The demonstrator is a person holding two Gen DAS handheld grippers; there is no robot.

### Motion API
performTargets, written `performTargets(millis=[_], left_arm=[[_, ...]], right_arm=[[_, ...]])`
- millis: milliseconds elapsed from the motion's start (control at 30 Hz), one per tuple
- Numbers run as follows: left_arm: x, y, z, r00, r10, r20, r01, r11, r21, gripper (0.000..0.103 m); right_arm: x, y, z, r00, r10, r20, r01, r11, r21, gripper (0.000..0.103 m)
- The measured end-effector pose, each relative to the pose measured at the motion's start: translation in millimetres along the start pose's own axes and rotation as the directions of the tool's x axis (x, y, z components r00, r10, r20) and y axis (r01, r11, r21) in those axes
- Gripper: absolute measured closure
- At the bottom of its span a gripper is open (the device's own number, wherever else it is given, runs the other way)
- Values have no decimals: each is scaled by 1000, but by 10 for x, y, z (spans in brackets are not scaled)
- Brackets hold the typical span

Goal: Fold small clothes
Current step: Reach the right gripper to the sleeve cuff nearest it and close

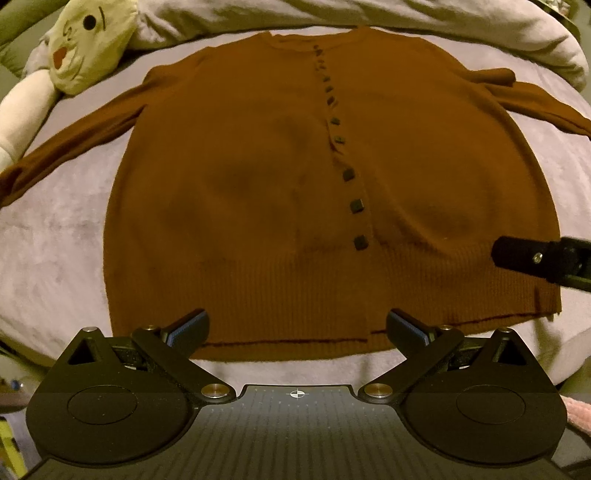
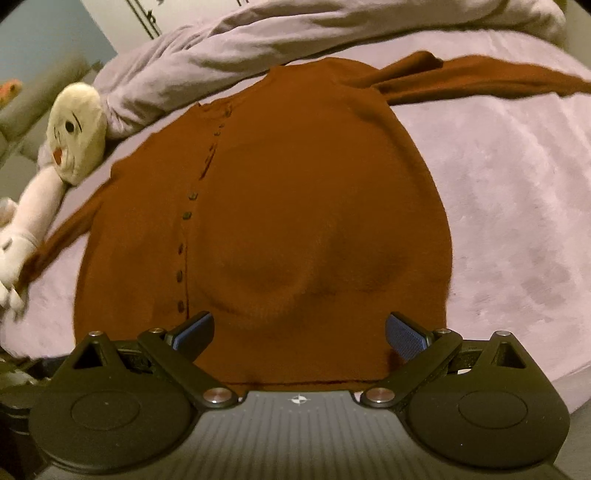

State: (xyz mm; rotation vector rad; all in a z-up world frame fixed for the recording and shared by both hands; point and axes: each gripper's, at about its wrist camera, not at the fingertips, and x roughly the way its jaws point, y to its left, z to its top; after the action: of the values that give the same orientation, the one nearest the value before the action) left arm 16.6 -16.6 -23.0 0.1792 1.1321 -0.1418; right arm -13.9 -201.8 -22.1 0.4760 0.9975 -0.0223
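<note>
A rust-brown buttoned cardigan (image 1: 258, 184) lies flat and face up on a lilac bed cover, sleeves spread to both sides. It also shows in the right wrist view (image 2: 314, 221). My left gripper (image 1: 297, 326) is open and empty, held just above the cardigan's bottom hem near the button line. My right gripper (image 2: 299, 328) is open and empty over the lower right part of the cardigan. Its black fingertip (image 1: 517, 254) shows at the right edge of the left wrist view, above the hem's right corner.
A cream plush toy (image 1: 85, 44) with a long white arm lies at the far left by the left sleeve; it also shows in the right wrist view (image 2: 77, 133). A bunched lilac duvet (image 1: 406, 18) runs along the back. The bed cover (image 2: 517, 221) lies bare to the right.
</note>
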Motion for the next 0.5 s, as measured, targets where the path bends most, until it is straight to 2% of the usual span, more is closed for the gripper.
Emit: performTargets(millis=[267, 500], left_arm=[[98, -38, 37, 1000, -5, -26, 5, 1000, -2, 0], [199, -46, 127, 999, 6, -42, -6, 1000, -9, 0]], right_arm=[[64, -234, 53, 998, 53, 26, -55, 995, 82, 4], [90, -564, 181, 996, 61, 68, -70, 988, 137, 4]])
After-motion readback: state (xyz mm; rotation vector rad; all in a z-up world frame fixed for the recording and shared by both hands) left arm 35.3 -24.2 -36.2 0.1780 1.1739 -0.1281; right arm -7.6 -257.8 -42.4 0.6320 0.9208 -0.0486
